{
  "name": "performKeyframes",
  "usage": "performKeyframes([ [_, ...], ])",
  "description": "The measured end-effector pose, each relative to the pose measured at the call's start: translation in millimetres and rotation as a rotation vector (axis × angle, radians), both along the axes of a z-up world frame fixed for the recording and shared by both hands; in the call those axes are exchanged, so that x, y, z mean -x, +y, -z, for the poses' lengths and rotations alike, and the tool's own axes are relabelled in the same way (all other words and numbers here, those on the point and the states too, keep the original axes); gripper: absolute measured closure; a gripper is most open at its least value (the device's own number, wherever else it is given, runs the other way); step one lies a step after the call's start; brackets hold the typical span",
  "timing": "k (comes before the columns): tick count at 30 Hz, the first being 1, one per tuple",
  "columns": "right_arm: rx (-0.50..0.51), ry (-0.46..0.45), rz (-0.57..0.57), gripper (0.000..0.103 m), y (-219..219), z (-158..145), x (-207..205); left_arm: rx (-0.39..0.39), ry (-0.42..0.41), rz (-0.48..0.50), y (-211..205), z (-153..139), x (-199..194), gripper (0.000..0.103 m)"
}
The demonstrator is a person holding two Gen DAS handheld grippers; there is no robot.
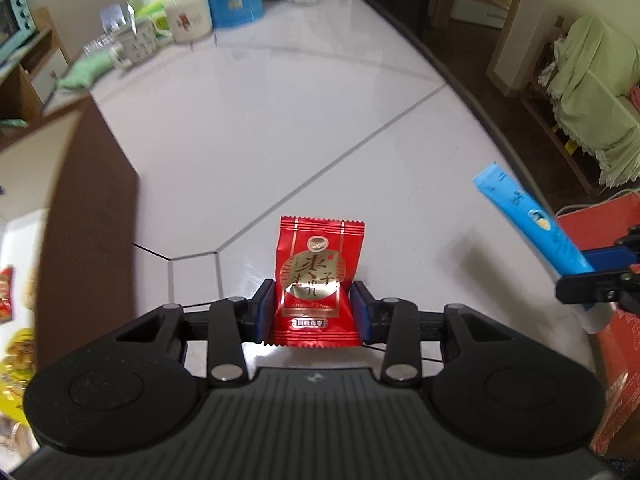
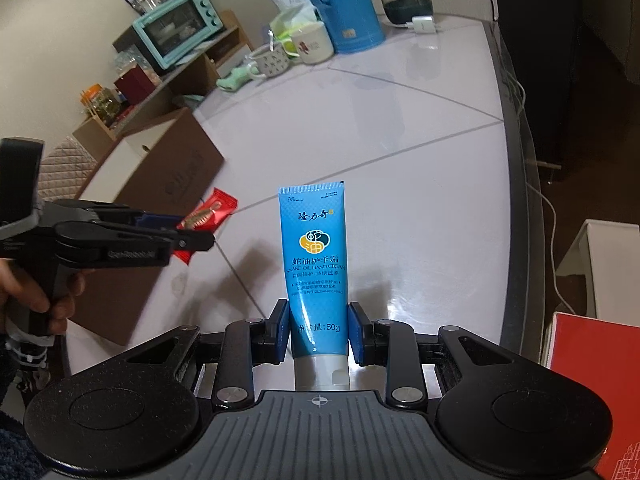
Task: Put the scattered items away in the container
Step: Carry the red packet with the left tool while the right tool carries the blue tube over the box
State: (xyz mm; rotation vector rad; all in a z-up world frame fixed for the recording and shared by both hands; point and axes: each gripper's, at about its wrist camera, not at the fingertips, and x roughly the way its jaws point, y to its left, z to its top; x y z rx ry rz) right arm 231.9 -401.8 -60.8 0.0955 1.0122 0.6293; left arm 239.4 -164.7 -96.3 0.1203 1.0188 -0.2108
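Note:
My left gripper (image 1: 314, 312) is shut on a red snack packet (image 1: 318, 276) with gold lettering, held above the white table. In the right wrist view the same packet (image 2: 210, 214) pokes out of the left gripper (image 2: 192, 236), close to the brown cardboard box (image 2: 160, 176). My right gripper (image 2: 318, 330) is shut on a blue hand cream tube (image 2: 316, 256), cap toward the camera. From the left wrist view that tube (image 1: 532, 226) slants up at the right in the right gripper (image 1: 592, 288). The box's wall (image 1: 92, 184) stands at the left, with snack packs inside (image 1: 12, 320).
Mugs (image 2: 312, 42), a blue thermos jug (image 2: 336, 4) and a green pouch (image 1: 84, 74) crowd the table's far left end. A red box (image 2: 592, 372) sits off the table's right edge. A shelf with a teal oven (image 2: 176, 26) stands left. A hand (image 2: 36, 292) grips the left tool.

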Motion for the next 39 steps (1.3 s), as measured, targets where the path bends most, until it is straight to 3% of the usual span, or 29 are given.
performKeyframes([
  [10,-0.053,-0.059,-0.026,0.074,33,-26,25,0.035,-0.151,-0.04,33,-65,36,0.068],
  [21,-0.15,-0.106,-0.081,0.074,115,-49,39,0.001,-0.259,-0.158,127,-115,79,0.068],
  [31,-0.209,-0.126,-0.127,0.074,204,-60,38,-0.039,-0.247,-0.228,218,-111,79,0.068],
  [39,-0.217,-0.134,-0.111,0.074,257,-61,15,-0.042,-0.199,-0.197,259,-88,33,0.068],
])
